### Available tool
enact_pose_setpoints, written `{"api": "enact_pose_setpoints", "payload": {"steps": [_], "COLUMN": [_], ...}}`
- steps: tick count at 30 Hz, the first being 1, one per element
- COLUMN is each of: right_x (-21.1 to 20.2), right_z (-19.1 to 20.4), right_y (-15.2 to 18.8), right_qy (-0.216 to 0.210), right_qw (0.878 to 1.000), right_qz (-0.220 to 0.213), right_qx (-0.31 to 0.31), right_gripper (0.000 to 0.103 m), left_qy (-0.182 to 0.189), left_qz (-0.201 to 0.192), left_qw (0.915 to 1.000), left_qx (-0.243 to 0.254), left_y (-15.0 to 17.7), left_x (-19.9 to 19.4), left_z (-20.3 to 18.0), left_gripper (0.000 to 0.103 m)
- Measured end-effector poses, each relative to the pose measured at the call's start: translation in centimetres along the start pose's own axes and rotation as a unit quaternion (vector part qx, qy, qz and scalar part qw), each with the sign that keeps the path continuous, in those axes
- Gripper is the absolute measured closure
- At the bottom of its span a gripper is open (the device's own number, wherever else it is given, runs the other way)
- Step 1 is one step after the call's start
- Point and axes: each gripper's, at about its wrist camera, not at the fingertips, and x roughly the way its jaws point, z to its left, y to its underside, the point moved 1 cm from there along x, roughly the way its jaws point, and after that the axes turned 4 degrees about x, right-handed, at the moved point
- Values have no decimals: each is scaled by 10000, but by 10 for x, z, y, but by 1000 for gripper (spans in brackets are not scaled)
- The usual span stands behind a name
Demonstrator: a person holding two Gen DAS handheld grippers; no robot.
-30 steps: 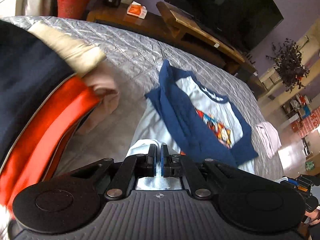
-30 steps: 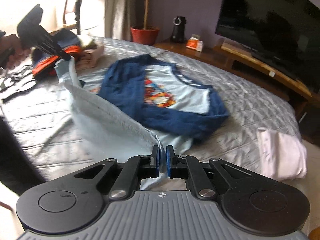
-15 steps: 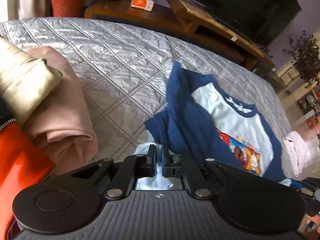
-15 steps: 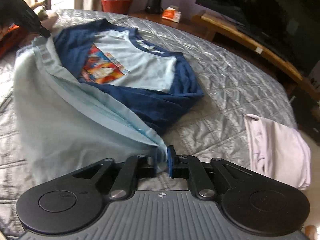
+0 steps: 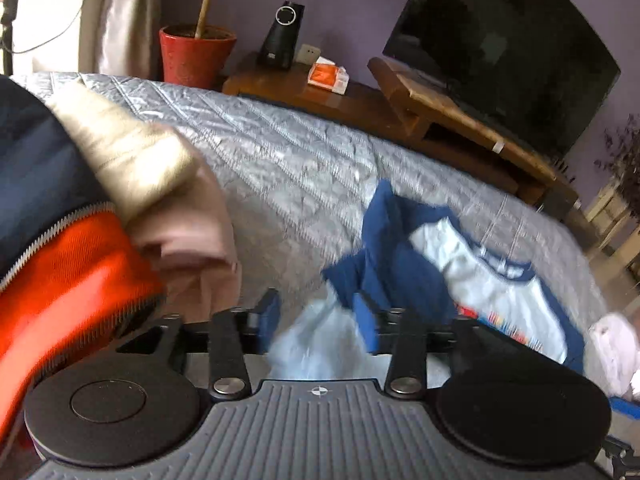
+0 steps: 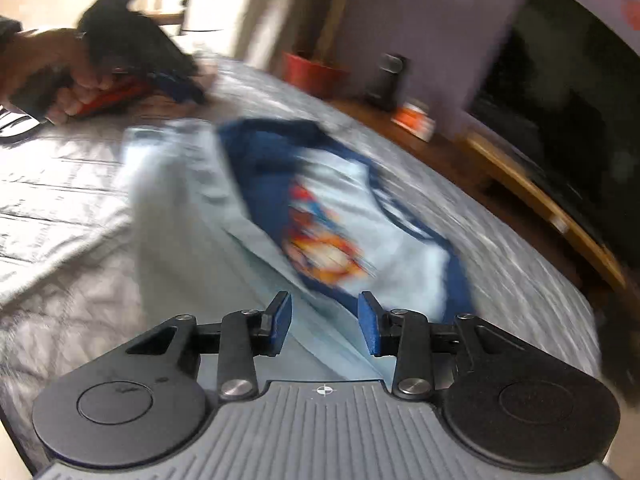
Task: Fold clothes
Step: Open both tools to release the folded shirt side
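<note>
So the blue-and-white shirt (image 6: 344,216) lies on the grey bed (image 5: 280,168) with its bottom part laid over, both the left gripper (image 5: 318,320) and right gripper (image 6: 324,322) are opening and letting go, and more folds look needed.

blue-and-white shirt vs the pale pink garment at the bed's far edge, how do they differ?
The blue-and-white shirt has navy sleeves and a bright chest print; the pale pink garment is plain, with no print visible. The shirt is spread across the middle of the bed; the pink one is a small bundle at the edge. The shirt looks much larger. Both lie on the grey quilt, neither in a tool.
</note>
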Motion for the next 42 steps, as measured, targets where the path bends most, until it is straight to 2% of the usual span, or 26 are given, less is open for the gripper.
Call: {"api": "enact_pose_setpoints", "payload": {"steps": [1, 2, 5, 8, 10, 12, 16, 19, 21, 23, 26, 27, 28, 32, 35, 37, 42], "right_x": [10, 19, 43, 61, 71, 82, 99, 108, 112, 117, 122, 123, 121, 125, 138, 145, 168], "right_z": [10, 20, 48, 72, 83, 90, 86, 86, 77, 57, 31, 27, 29, 54, 57, 48, 0], "right_y": [-7, -13, -32, -51, -59, -63, -73, -77, -83, -89, -93, -94, -96, -111, -125, -134, -145], "right_qy": [-138, -253, -564, -717, -690, -601, -370, -50, 48, -87, -69, -139, -191, -233, -215, -142, 46], "right_qw": [9998, 9993, 9959, 9906, 9878, 9858, 9891, 9885, 9924, 9988, 9988, 9980, 9984, 9987, 9980, 9994, 9949], "right_qz": [7, -4, -49, -114, -88, -55, 8, -15, -12, 72, 184, 180, 115, -41, -104, -91, -58], "right_qx": [-139, -283, -709, -1159, -1394, -1565, -1428, -1513, -1233, -475, 450, 590, 518, -441, -584, -315, 1002], "right_gripper": [65, 66, 66, 66, 66, 66, 64, 64, 64, 63, 63, 63, 63, 63, 63, 60, 51], "left_qy": [-17, -34, -168, -293, -265, -206, -474, -390, -234, -242, -283, -307, -326, -331, -331, -309, -67], "left_qz": [74, 143, 217, -6, -236, -288, -356, -472, -532, -565, -581, -570, -561, -565, -572, -549, -483], "left_qw": [9999, 9997, 9994, 9995, 9993, 9994, 9979, 9981, 9980, 9977, 9975, 9975, 9974, 9972, 9972, 9974, 9986], "left_qx": [107, 204, 204, -91, -150, -45, 258, -2, -263, -300, -301, -299, -301, -353, -352, -352, -183], "left_y": [6, 12, 18, 10, 6, 10, 14, 12, 12, 12, 12, 13, 13, 12, 13, 13, 15], "left_x": [2, 3, 3, -6, -13, -14, -18, -23, -27, -29, -30, -30, -29, -30, -31, -29, -27], "left_z": [-1, -3, 4, 23, 34, 37, 31, 39, 47, 49, 50, 50, 50, 51, 52, 51, 41], "left_gripper": [31, 29, 28, 25, 22, 22, 22, 22, 22, 22, 22, 22, 22, 22, 22, 21, 21]}}
